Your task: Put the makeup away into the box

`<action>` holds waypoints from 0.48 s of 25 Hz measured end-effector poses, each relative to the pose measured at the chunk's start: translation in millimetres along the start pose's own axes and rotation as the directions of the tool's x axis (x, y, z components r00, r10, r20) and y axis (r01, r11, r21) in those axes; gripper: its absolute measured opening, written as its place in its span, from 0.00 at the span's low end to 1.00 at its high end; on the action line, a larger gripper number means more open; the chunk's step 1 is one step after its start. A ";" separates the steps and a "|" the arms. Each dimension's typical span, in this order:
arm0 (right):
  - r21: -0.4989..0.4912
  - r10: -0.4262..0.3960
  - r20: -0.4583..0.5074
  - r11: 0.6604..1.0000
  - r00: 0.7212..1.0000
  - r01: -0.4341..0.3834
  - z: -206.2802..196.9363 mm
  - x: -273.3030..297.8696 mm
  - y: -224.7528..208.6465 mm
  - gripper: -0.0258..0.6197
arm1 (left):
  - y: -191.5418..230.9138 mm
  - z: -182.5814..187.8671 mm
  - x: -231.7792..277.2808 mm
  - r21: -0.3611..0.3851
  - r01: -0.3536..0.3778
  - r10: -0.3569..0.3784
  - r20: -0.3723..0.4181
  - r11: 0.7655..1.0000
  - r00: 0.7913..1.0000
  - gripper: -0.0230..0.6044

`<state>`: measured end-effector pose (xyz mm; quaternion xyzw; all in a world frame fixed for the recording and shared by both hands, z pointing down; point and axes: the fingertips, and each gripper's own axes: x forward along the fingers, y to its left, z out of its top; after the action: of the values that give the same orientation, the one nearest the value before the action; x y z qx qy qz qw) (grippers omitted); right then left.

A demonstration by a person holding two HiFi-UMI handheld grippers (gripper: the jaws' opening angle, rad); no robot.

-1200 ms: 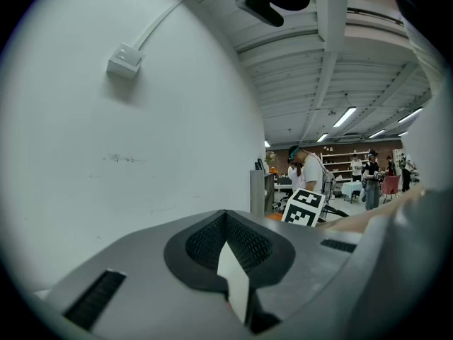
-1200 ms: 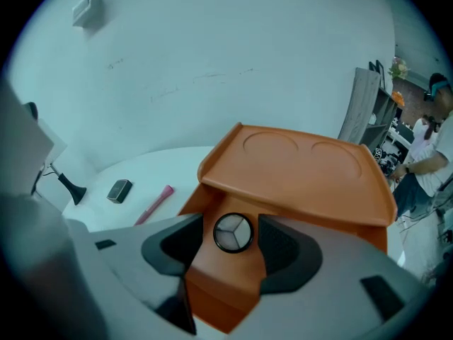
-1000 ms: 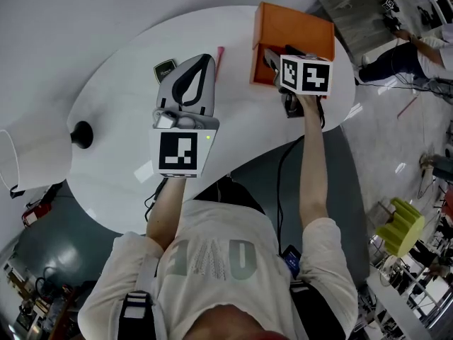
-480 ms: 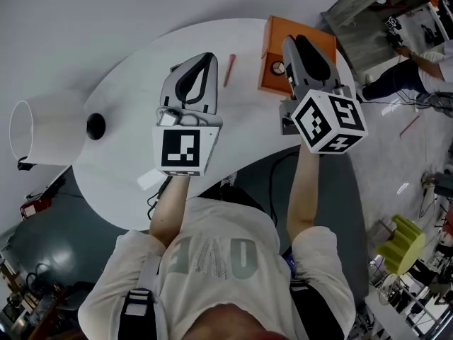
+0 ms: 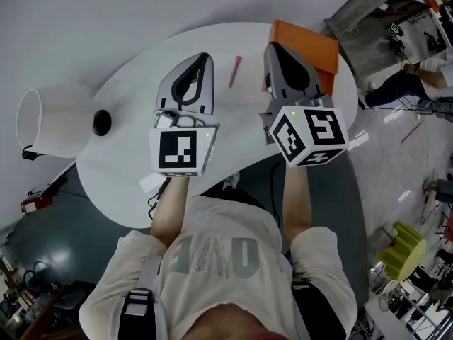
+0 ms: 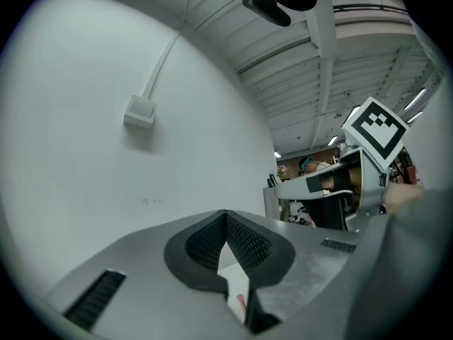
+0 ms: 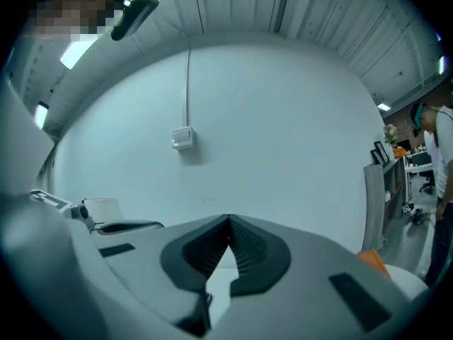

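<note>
The white table (image 5: 120, 163) curves from its left edge round to the far right edge, and most of its top lies bare, with open room along the near and left edges. A white cylinder (image 5: 39, 122) stands just beyond the left edge, partly cut off. The orange box (image 5: 316, 44) sits at the far right edge; its near left part is hidden behind the right gripper (image 5: 272, 48), and its inside cannot be seen. The right gripper's jaws have just been closing and now meet with nothing between them. The left gripper (image 5: 201, 57) hovers over the table's middle with its jaws together and empty. A black round thing (image 5: 102, 122) rests near the left edge. The pink makeup stick (image 5: 235, 71) lies near the far edge, between the two grippers, outside the box.
</note>
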<state>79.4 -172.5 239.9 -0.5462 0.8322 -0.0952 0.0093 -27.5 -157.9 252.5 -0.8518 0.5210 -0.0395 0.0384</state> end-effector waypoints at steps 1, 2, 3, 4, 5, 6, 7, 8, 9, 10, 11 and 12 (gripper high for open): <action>0.005 0.001 -0.018 1.000 1.000 0.000 -4.8 3.7 0.6 0.04 | 0.1 -1.0 -0.4 0.001 -0.004 0.004 -0.005 1.000 1.000 0.05; 0.014 0.000 -0.039 1.000 0.999 0.000 -10.6 7.6 1.1 0.05 | 0.3 -2.7 -0.9 0.001 -0.006 0.006 -0.011 1.000 1.000 0.05; 0.025 0.003 -0.060 1.000 0.998 -0.001 -17.2 11.1 2.6 0.05 | 0.8 -4.6 -1.5 0.002 -0.006 0.006 -0.017 1.000 1.000 0.05; 0.035 0.007 -0.083 0.999 0.997 -0.004 -24.0 14.6 5.1 0.05 | 2.3 -6.2 -2.2 0.003 -0.007 0.007 -0.019 1.000 1.000 0.05; 0.040 0.010 -0.105 0.999 0.994 -0.006 -30.7 18.5 7.9 0.08 | 5.1 -7.2 -2.7 0.003 -0.009 0.009 -0.016 1.000 1.000 0.05; 0.041 0.007 -0.126 0.999 0.992 -0.002 -37.4 23.2 10.2 0.19 | 9.1 -7.9 -2.8 0.000 -0.014 0.014 -0.010 1.000 1.000 0.05; 0.039 -0.002 -0.145 0.999 0.989 0.008 -44.5 28.7 11.2 0.26 | 13.9 -9.6 -2.8 -0.002 -0.021 0.021 -0.009 1.000 1.000 0.05; 0.038 -0.018 -0.164 0.999 0.986 0.025 -52.8 34.4 10.7 0.29 | 19.0 -13.2 -3.1 -0.002 -0.028 0.028 -0.018 1.000 0.999 0.05; 0.042 -0.040 -0.181 0.998 0.983 0.048 -62.3 39.7 9.0 0.31 | 23.6 -18.2 -3.6 0.004 -0.034 0.034 -0.034 0.999 0.999 0.05; 0.048 -0.067 -0.197 0.996 0.978 0.077 -73.1 44.3 6.0 0.31 | 27.4 -23.4 -4.2 0.009 -0.040 0.040 -0.048 0.999 0.998 0.05; 0.053 -0.098 -0.214 0.992 0.972 0.112 -84.9 48.3 1.9 0.32 | 30.5 -28.1 -4.5 0.010 -0.045 0.045 -0.060 0.999 0.997 0.05; 0.054 -0.131 -0.232 0.988 0.964 0.147 -97.8 52.0 -2.8 0.33 | 32.8 -32.2 -4.5 0.009 -0.049 0.050 -0.069 0.999 0.996 0.05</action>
<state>49.3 -206.5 340.9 -0.5879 0.7836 -0.1870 -0.0734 -62.0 -169.6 280.9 -0.8366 0.5428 -0.0700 0.0246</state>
